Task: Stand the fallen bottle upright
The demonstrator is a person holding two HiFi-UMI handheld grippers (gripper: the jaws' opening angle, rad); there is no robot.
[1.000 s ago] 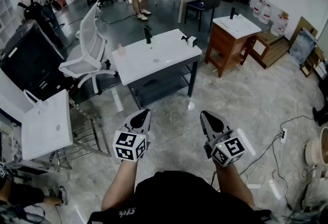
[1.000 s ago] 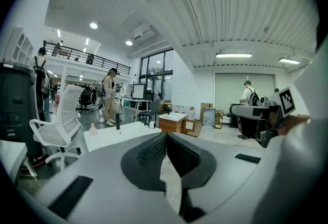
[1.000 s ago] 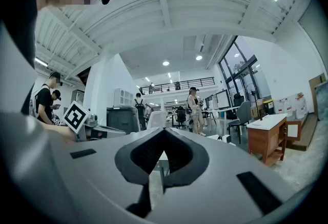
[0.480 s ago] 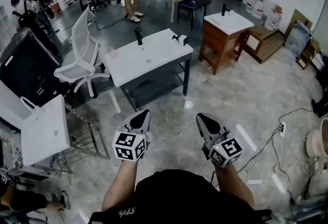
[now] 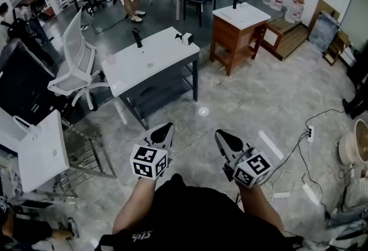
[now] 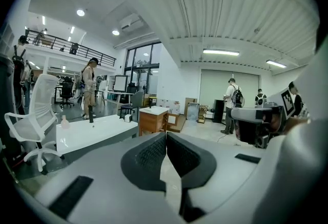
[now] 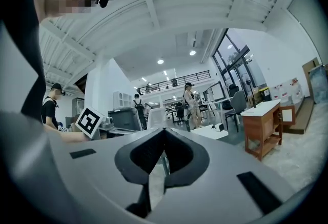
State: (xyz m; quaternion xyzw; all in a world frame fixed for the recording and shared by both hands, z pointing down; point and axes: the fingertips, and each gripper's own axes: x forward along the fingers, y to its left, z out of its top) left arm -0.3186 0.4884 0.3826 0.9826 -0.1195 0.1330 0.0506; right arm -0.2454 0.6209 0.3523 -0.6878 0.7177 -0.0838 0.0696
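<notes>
- Holding left gripper [image 5: 167,127] and right gripper [image 5: 220,133] low over a glossy floor [image 5: 247,100] of grey veined stone, each with a dark wedge-shaped tip and a marker cube behind.
- Shows, in left gripper view, ribbed dark pads [image 6: 152,154] pressed flat together, gripping nothing.
- Shows, in right gripper view, black tips meeting in one thin line inside a smooth grey shell, also gripping nothing.
- Lies well apart from both tips, far ahead: a low white object [image 5: 185,38] with a dark end, at the far right corner of the smooth white table [image 5: 167,51]. Too small to tell surely if it is the bottle.
- Stands upright near the table's left edge: a small pale pink bottle [image 5: 111,60], with a thin dark post [image 5: 137,37] behind.
- Gives the table top from above only in head view, and the ribbed white ceiling [image 6: 195,7] only in the gripper views.
</notes>
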